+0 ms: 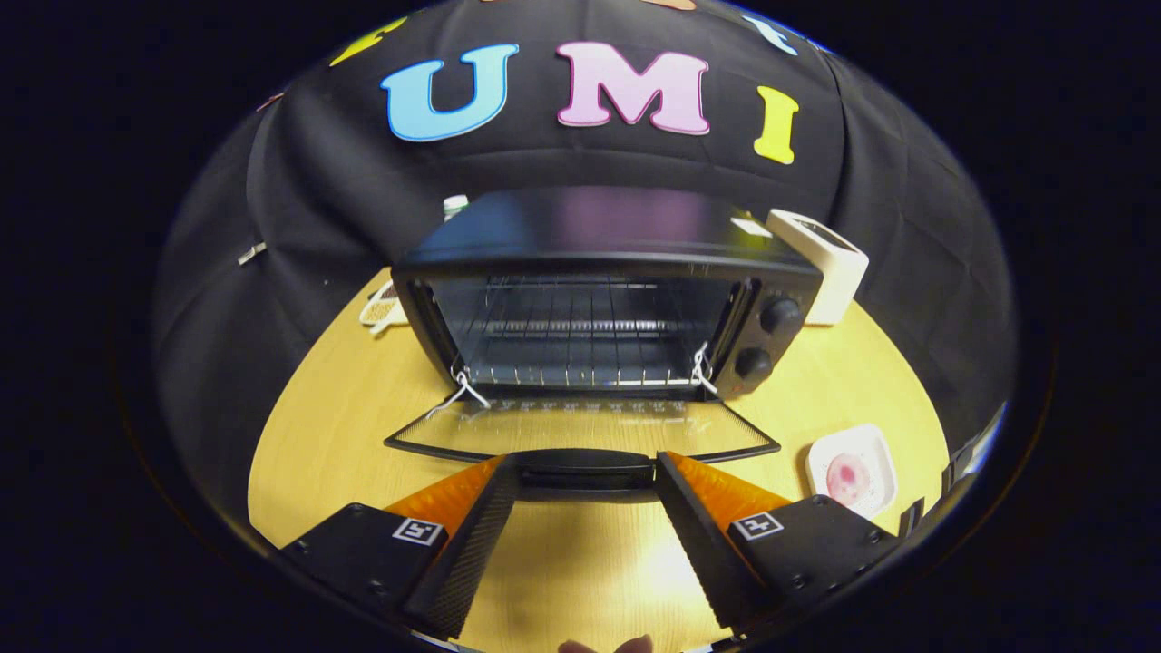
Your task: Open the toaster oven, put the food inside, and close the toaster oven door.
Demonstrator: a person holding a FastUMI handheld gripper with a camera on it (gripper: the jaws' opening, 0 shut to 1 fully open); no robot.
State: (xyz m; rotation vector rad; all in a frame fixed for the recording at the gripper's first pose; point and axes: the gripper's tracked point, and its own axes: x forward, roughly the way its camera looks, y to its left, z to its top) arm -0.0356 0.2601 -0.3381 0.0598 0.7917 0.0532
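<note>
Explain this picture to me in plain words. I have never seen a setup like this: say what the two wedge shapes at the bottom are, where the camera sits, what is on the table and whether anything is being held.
The camera rides on a hand-held claw that a person carries; there is no robot arm. It looks forward along the claw's two fingers, the wedge shapes you see. They stand apart, open, with nothing between them, so nothing is held.

Just ahead of the fingertips lies the handle of the toaster oven door, which is folded down flat. Beyond it stands the toaster oven itself, open, with a bare wire rack inside and two knobs beside the opening.

All this stands on a light wooden table. Beside the door, off to one side of the fingers, lies a small white dish with something pink on it, probably the food. A white box stands behind the oven.
</note>
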